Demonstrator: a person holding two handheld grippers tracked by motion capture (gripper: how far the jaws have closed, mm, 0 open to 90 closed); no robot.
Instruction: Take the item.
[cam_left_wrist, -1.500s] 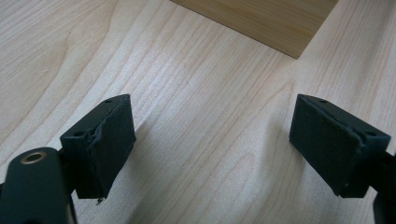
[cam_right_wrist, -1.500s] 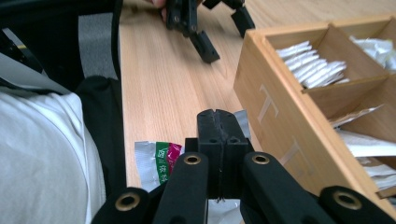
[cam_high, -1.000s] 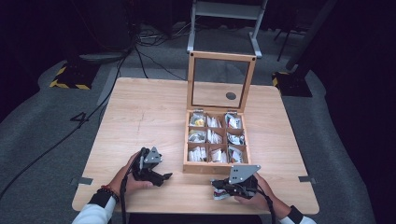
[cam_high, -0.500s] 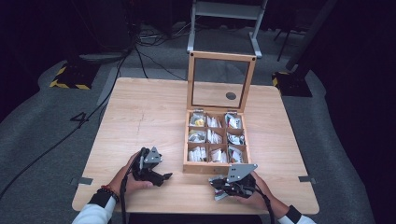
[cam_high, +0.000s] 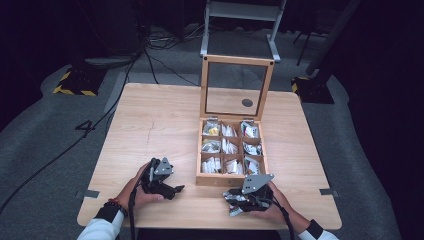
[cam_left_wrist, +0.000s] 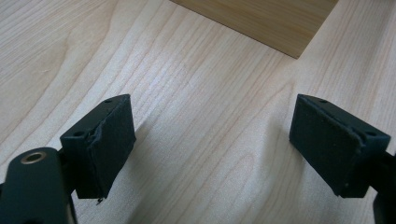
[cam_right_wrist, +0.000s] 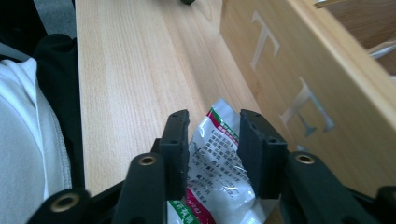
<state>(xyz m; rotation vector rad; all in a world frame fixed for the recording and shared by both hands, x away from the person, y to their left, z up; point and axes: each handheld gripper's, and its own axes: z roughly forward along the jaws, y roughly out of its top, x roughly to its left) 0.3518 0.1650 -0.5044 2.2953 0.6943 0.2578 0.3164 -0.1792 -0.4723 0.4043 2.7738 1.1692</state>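
A wooden compartment box stands on the table with its glass lid raised, and several sachets fill its cells. My right gripper lies low in front of the box. Its jaws have just been opening. A silver sachet with red and green print lies on the table between them, and the pads stand off it on both sides. The box's front wall runs close on the right. My left gripper rests to the left of the box, open and holding nothing, with the box corner ahead.
The table's near edge is just behind both hands. A white sleeve sits close at the left of the right gripper view. Bare wood stretches left of the box. Cables and stand feet lie on the floor beyond the table.
The right gripper has shifted slightly near the box's front and its jaws have parted around the sachet. The left gripper has stayed put.
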